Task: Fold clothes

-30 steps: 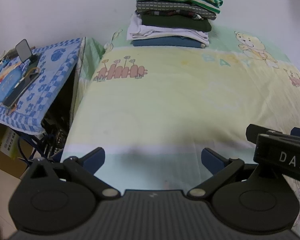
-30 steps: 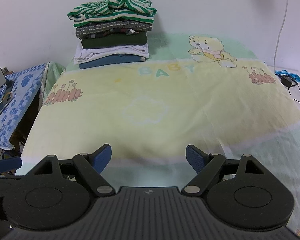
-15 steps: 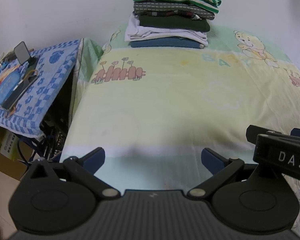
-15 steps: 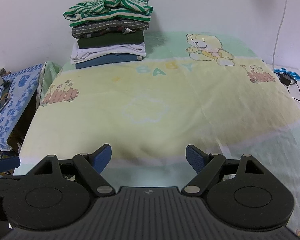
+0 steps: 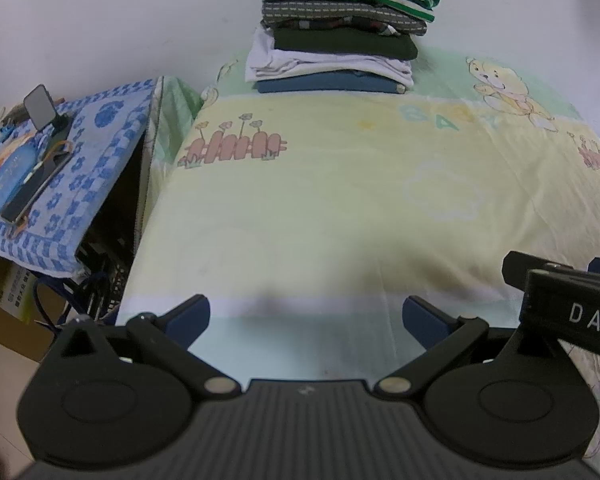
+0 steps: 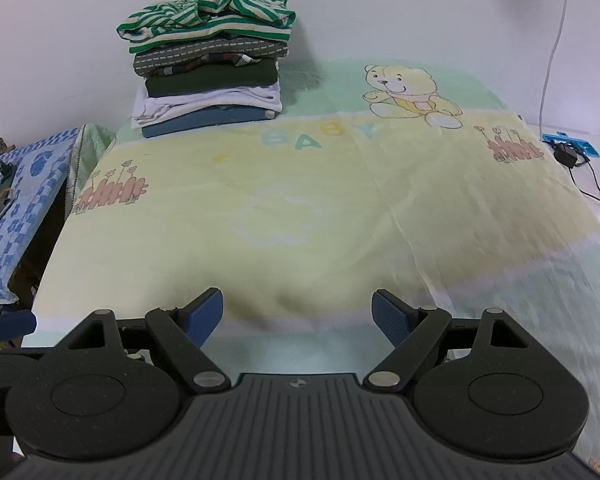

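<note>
A stack of folded clothes (image 5: 336, 28) (image 6: 212, 64) stands at the far end of the bed against the wall, with a rumpled green-and-cream striped shirt (image 6: 208, 12) on top. The bed sheet (image 5: 340, 184) (image 6: 300, 208) is yellow and pale green with a bear and "BABY" printed on it. My left gripper (image 5: 306, 316) hovers open over the near edge of the bed, nothing between its blue pads. My right gripper (image 6: 298, 312) is open too, just to the right of the left one, and its body (image 5: 568, 300) shows in the left wrist view.
A side table under a blue patterned cloth (image 5: 60, 168) stands left of the bed, holding a phone on a stand (image 5: 40, 106) and a blue case. A black cable and charger (image 6: 572, 160) lie right of the bed. A white wall stands behind.
Both grippers have drifted slightly, so the clothes stack sits a little higher in each view. Both stay open and nothing was picked up.
</note>
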{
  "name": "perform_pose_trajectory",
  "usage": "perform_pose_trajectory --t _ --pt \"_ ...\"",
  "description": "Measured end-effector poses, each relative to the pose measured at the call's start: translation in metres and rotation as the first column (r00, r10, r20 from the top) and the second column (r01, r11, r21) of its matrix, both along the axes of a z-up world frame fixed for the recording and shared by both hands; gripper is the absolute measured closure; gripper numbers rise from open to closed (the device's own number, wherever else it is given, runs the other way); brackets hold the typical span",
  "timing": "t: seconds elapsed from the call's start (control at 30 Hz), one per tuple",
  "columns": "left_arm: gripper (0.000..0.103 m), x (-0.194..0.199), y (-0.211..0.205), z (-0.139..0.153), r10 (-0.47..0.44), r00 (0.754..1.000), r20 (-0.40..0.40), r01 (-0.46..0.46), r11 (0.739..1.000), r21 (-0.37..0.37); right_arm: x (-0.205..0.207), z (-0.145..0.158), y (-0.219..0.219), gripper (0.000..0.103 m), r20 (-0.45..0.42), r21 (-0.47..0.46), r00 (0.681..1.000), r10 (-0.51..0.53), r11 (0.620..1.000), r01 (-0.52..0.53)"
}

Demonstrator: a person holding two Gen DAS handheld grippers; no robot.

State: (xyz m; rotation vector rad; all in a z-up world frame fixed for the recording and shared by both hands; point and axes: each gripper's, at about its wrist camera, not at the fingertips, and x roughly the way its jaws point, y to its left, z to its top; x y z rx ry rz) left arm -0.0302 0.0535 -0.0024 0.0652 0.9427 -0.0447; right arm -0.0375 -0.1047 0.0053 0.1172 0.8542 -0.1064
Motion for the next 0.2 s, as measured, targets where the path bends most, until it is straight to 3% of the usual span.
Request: perform_pose_trajectory --t 0.2 --pt "0.001 -0.0021 -0.0017 0.0012 -0.004 1.000 0.013 0.004 1.000 0.013 0.0002 0.0004 0.0013 0.019 0.002 -0.006 1.000 0.009 1.000 -0.009"
